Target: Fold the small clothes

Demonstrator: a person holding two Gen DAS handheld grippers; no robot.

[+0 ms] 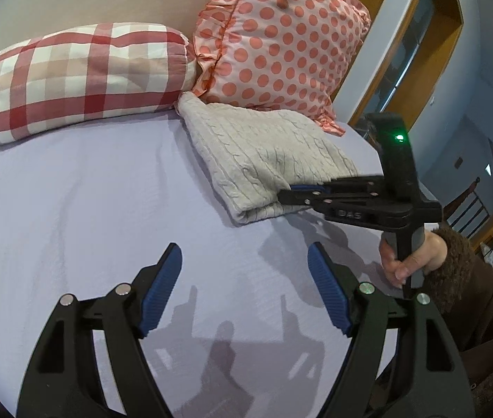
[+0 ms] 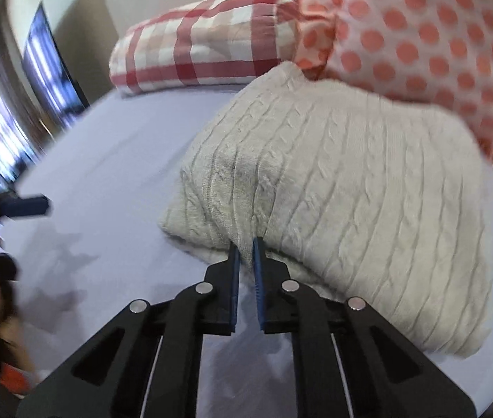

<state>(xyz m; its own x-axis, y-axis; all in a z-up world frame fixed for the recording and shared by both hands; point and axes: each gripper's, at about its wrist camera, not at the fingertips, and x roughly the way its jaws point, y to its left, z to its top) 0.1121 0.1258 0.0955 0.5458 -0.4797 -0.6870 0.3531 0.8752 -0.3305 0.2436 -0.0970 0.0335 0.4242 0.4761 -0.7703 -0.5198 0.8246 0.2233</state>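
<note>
The left gripper point(image 1: 244, 261) is hanging wide open over the lavender sheet point(image 1: 72, 209). Beyond it, the right gripper point(image 2: 245, 244) is pinching one folded cream sweater's point(image 2: 351, 181) near edge. Two pillows, checked point(image 1: 79, 76) and dotted point(image 1: 281, 41), are lying behind.

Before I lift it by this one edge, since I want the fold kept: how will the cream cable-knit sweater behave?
Probably floppy: the sweater already bunches where the right gripper pinches its edge. The thick knit looks fairly heavy, so the free layers would likely sag and unfold. It should grip, not slip, between the ribbed pads.
</note>
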